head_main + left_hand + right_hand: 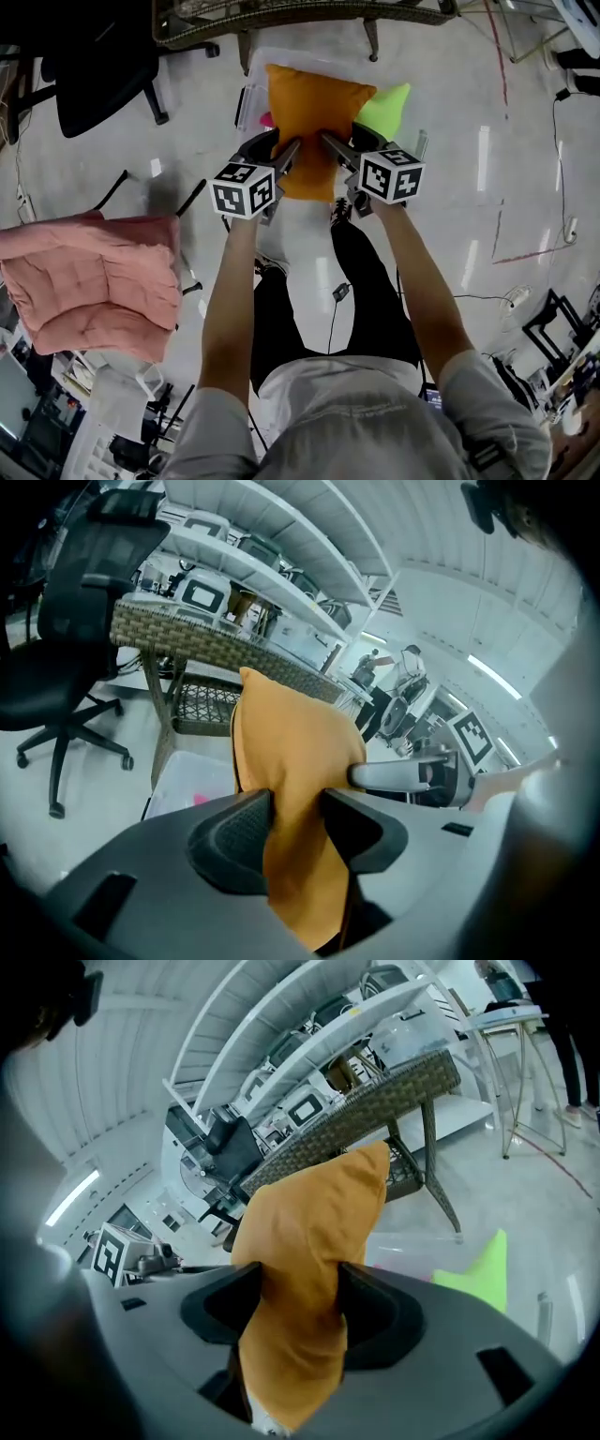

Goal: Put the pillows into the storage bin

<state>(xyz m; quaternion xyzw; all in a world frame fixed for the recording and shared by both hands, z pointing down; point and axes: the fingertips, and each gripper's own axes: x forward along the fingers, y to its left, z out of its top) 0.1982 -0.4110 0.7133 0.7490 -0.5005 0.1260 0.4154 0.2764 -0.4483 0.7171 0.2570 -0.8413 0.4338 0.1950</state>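
An orange pillow [314, 117] hangs between both grippers above a clear storage bin [246, 94] on the floor. My left gripper [277, 150] is shut on the pillow's left edge, and my right gripper [345, 141] is shut on its right edge. In the left gripper view the fabric [295, 761] is pinched between the jaws [295, 827], with the bin [187, 775] below and behind. The right gripper view shows the pillow [309, 1232] bunched between those jaws [295, 1302]. A lime green pillow [389, 105] lies in the bin, and something pink [266, 119] peeks out beside it.
A wicker table [281, 14] stands just behind the bin. A black office chair [103, 84] is at the far left. A pink cushion [94, 281] rests on a chair at my left. Cables [562, 141] run along the floor at the right.
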